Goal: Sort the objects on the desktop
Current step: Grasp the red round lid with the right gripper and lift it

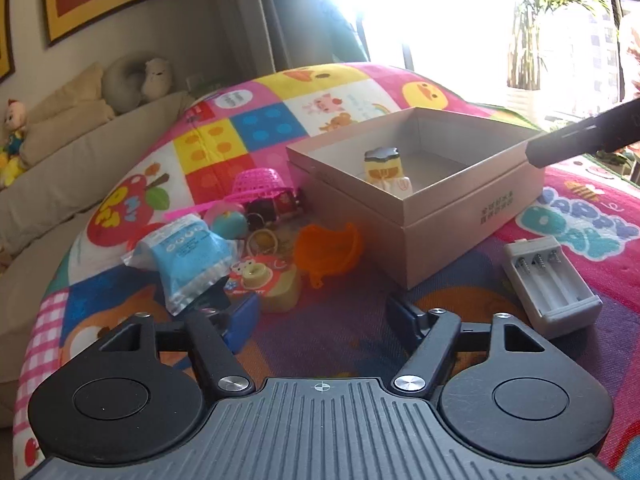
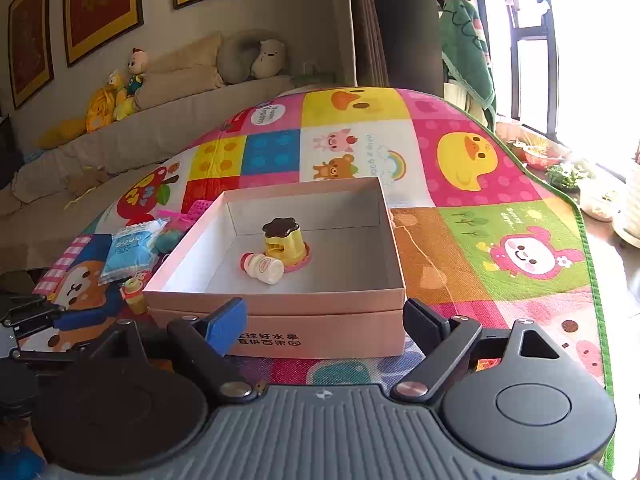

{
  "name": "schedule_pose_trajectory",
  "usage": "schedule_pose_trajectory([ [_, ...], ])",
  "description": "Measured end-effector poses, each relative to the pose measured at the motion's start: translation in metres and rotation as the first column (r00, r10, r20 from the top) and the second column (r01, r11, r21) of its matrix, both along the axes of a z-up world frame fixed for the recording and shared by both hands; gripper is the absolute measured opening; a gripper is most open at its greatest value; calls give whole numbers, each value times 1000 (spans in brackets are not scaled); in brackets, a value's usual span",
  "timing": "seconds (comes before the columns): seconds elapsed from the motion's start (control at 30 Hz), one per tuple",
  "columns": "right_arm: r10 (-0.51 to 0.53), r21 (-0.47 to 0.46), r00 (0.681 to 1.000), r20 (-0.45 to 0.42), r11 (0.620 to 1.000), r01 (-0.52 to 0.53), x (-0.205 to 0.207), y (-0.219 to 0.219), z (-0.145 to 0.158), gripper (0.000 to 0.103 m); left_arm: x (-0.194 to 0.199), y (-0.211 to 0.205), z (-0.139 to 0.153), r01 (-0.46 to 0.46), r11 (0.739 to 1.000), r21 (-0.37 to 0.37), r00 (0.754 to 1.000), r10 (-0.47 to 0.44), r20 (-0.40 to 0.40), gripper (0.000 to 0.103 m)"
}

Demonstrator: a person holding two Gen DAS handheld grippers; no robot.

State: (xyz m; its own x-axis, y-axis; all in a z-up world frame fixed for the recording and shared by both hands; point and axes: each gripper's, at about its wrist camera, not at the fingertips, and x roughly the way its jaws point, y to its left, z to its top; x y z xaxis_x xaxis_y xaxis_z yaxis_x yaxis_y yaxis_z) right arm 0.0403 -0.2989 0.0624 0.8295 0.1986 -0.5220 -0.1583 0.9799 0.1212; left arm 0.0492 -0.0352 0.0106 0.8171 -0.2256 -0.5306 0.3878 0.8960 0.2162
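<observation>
A shallow pink cardboard box [image 2: 276,320] sits open at the centre of the right wrist view on a colourful patchwork play mat [image 2: 472,240]. Inside it, a yellow pudding-shaped toy [image 2: 282,242] with a dark brown top stands upright, and a small white bottle [image 2: 263,267] with a pink cap lies on its side touching the toy, its long axis running from upper left to lower right, cap toward the upper left.

The right gripper [image 2: 324,326] stands wide open at the box's near wall, holding nothing. The left gripper [image 1: 320,314] is open too, nothing between its fingers. Just beyond its left finger lies a blue sachet [image 1: 186,260], among a pile of small items including an orange funnel [image 1: 328,254]. A white battery charger [image 1: 550,284] lies at the right, long axis running upper left to lower right.
</observation>
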Motion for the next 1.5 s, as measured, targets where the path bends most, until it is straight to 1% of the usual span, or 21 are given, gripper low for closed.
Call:
schedule_pose_trajectory([
  [0.03,19,-8,1000,0,1000,-19,-2,5,-1,86,4,1,-1,-13,1000,1,1000,14,-7,78],
  [0.1,70,-52,997,16,996,-69,-9,18,0,86,6,5,-1,-41,999,-7,999,41,-15,89],
  [0.13,97,-89,995,33,992,-93,-13,26,2,86,5,9,0,-65,998,-13,998,65,-16,98],
  [0.23,202,-185,977,73,965,-186,-20,55,14,84,2,29,3,-164,984,-66,986,162,-34,102],
  [0.3,263,-182,963,59,951,-249,-12,73,27,81,3,52,4,-265,955,-129,963,257,-76,103],
  [0.4,357,-96,934,-11,930,-356,20,109,48,78,5,87,2,-393,900,-189,917,368,-155,103],
  [0.47,412,-38,908,-69,909,-415,50,139,57,77,2,104,-1,-439,871,-219,896,408,-175,103],
  [0.53,442,-2,888,-123,895,-446,81,168,61,79,-1,119,0,-470,834,-289,882,429,-196,103],
  [0.6,456,12,869,-195,887,-462,122,208,59,83,-2,124,-1,-485,816,-314,874,439,-211,103],
  [0.73,425,-83,871,-246,886,-456,186,278,39,83,-1,123,-3,-476,820,-319,878,420,-230,103],
  [0.83,383,-87,873,-302,901,-425,226,313,16,85,0,125,-5,-480,810,-335,875,418,-243,103],
  [0.97,314,-116,883,-349,920,-374,264,338,-10,85,-1,127,-5,-479,805,-350,876,414,-246,103],
  [1.07,285,-164,882,-377,916,-366,280,344,-26,82,-1,128,-4,-476,804,-357,878,410,-247,103],
  [1.13,305,-164,850,-429,900,-405,280,345,-35,65,-1,129,-3,-473,805,-359,879,406,-249,103],
  [1.2,322,-160,844,-428,893,-421,270,341,-36,64,-2,128,-2,-464,812,-353,883,395,-252,103],
  [1.27,344,-122,823,-451,890,-439,259,335,-34,64,-3,123,-1,-432,841,-325,897,363,-252,103],
  [1.33,384,-56,781,-492,882,-468,241,326,-29,64,-8,114,-2,-369,882,-293,920,302,-250,103],
  [1.4,439,6,732,-521,859,-512,219,317,-23,64,-14,105,-1,-317,908,-274,936,253,-243,103],
  [1.43,472,28,717,-514,844,-536,203,311,-16,63,-17,101,-1,-295,918,-264,942,233,-241,103],
  [1.47,489,27,723,-488,837,-547,191,307,-8,63,-20,96,-1,-279,926,-256,946,219,-239,103],
  [1.5,505,14,757,-414,835,-550,169,299,9,63,-23,93,-1,-272,930,-247,948,214,-237,103],
])
